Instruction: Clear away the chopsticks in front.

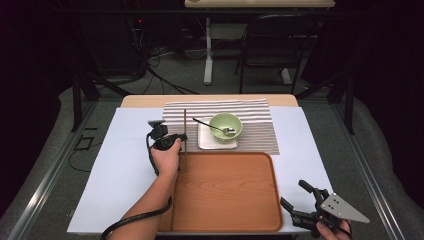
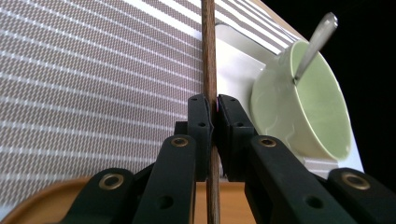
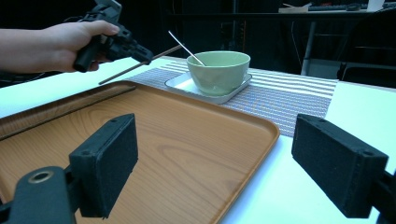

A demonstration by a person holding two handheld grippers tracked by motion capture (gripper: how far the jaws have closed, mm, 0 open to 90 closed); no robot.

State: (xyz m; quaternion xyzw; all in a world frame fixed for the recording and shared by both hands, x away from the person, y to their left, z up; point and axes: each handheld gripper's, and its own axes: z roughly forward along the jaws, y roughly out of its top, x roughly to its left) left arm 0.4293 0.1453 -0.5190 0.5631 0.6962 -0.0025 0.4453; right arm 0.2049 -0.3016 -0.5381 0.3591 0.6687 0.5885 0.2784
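One thin wooden chopstick (image 1: 185,140) is what you have in hand: your left gripper (image 1: 176,138) has its pads pressed together on it, pinching it partway along its length, so that one end reaches over the striped placemat (image 1: 250,112) and the other over the near-left part of the wooden tray (image 1: 225,195). In the right gripper view the stick (image 3: 140,64) hangs clear above the tray rim, tilted, touching nothing else.

Expect it to be very light and stiff, but round and smooth, so it can roll or swivel between flat pads. You hold it at a single point, and a long lever like this will pivot if either end brushes anything. A hold nearer the middle looks steadiest; squeeze no harder than needed, since a slender stick could snap under a sideways knock.

Moving right, a pale green bowl (image 1: 226,126) with a metal spoon (image 1: 212,126) leaning in it sits on a small white square plate (image 1: 205,142) on the placemat. Both are likely ceramic, so keep the stick's far end away from them.

Farther right, your right gripper (image 1: 300,197) rests at the tray's near-right corner, jaws spread wide and holding nothing.

The bench (image 1: 125,160) is covered in smooth white sheet, flat and likely slick. Around it the room is dark, with a chair (image 1: 272,45) and cables on the floor (image 1: 165,75) beyond.
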